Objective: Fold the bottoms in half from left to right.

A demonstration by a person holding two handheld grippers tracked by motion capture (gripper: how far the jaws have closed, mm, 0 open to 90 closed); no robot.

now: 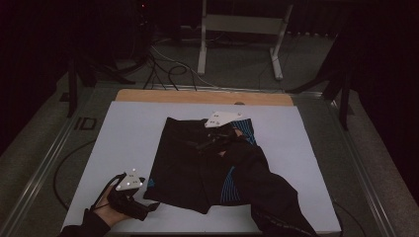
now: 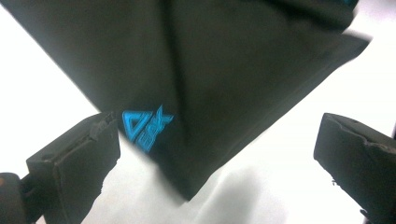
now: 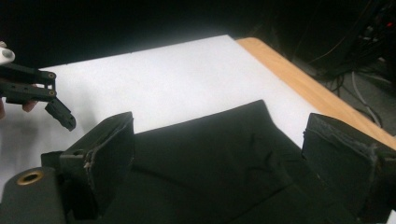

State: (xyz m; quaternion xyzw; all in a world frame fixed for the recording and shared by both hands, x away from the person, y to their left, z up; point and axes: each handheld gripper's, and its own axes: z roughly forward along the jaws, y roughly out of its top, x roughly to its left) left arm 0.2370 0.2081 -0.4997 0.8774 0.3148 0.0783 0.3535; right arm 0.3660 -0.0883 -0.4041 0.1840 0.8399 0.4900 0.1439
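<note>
Folding looks paused: black shorts (image 1: 207, 163) lie flat on the white mat (image 1: 128, 133), a corner between the left gripper's (image 2: 210, 154) spread jaws, the right gripper (image 3: 217, 158) gaping above the waistband. Next, I judge, both close.

You have bare white mat (image 1: 128, 143) left of the black shorts (image 1: 192, 163), open to your left gripper (image 1: 148, 207). The right sleeve (image 1: 267, 192) lies across the shorts' right half, blocking passage there.

dim room, cabled floor (image 1: 163, 69)
</note>
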